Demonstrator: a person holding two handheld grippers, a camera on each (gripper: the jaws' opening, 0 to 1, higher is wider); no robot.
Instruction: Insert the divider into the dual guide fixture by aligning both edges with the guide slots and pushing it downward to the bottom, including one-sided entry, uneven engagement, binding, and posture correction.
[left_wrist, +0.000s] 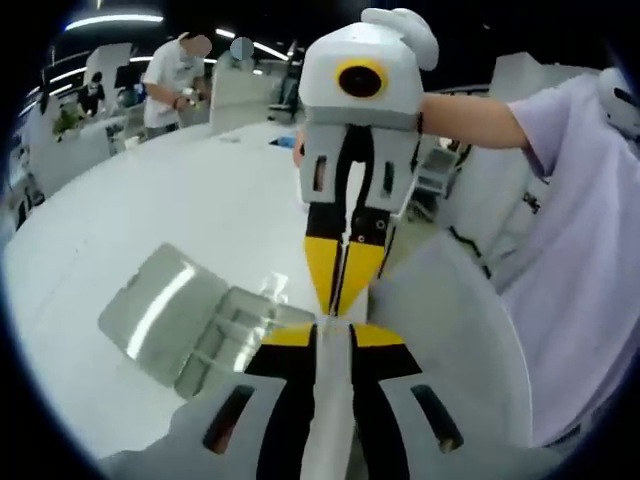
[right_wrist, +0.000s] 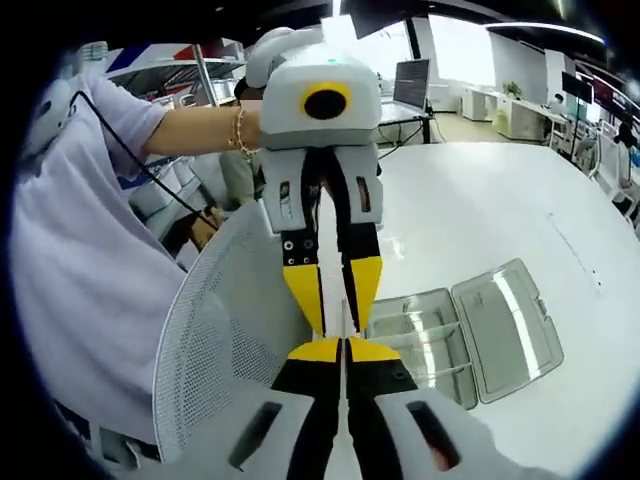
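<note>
No text — none legible.

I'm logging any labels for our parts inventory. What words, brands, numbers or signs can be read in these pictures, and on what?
None can be read.
Dark print on the person's pale lilac shirt: cut off, unreadable.
Distant monitor screen: too small and blurred.
Open clear plastic compartment box: no label visible.

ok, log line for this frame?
left hand-held gripper: shut on divider | right hand-held gripper: shut on divider | tips meet | clear box: open on table, divider above it

A clear glossy plastic box (right_wrist: 470, 335) lies open on a smooth, shiny white table (right_wrist: 500, 210) beside a mesh chair back (right_wrist: 215, 340).
</note>
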